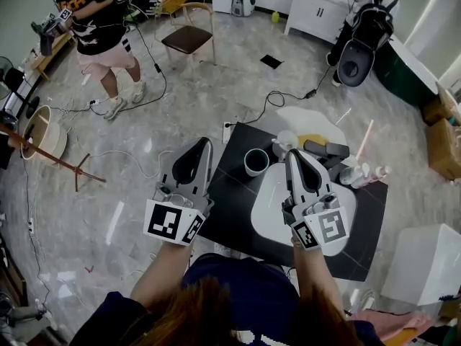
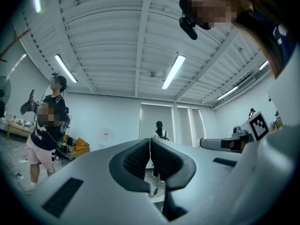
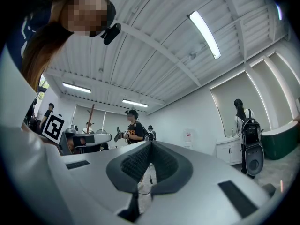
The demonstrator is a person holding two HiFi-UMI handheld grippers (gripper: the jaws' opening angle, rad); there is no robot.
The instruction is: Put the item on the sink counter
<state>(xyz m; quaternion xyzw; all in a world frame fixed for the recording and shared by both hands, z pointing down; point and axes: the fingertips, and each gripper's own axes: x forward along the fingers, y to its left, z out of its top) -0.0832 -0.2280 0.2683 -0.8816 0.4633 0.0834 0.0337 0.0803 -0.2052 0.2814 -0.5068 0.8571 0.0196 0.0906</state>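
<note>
Cup (image 1: 256,161) on sink counter (image 1: 232,215): treat as probably light, rigid, breakable; grasp across rim after opening left gripper (image 1: 204,143) and right gripper (image 1: 292,154), both fully closed, empty.

Right gripper (image 3: 150,150) jaws together, empty, aimed at ceiling.

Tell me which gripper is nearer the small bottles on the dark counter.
Right. The right gripper hovers over the white basin, just left of the bottles; the left gripper is beyond the counter's left edge, over the floor.
</note>
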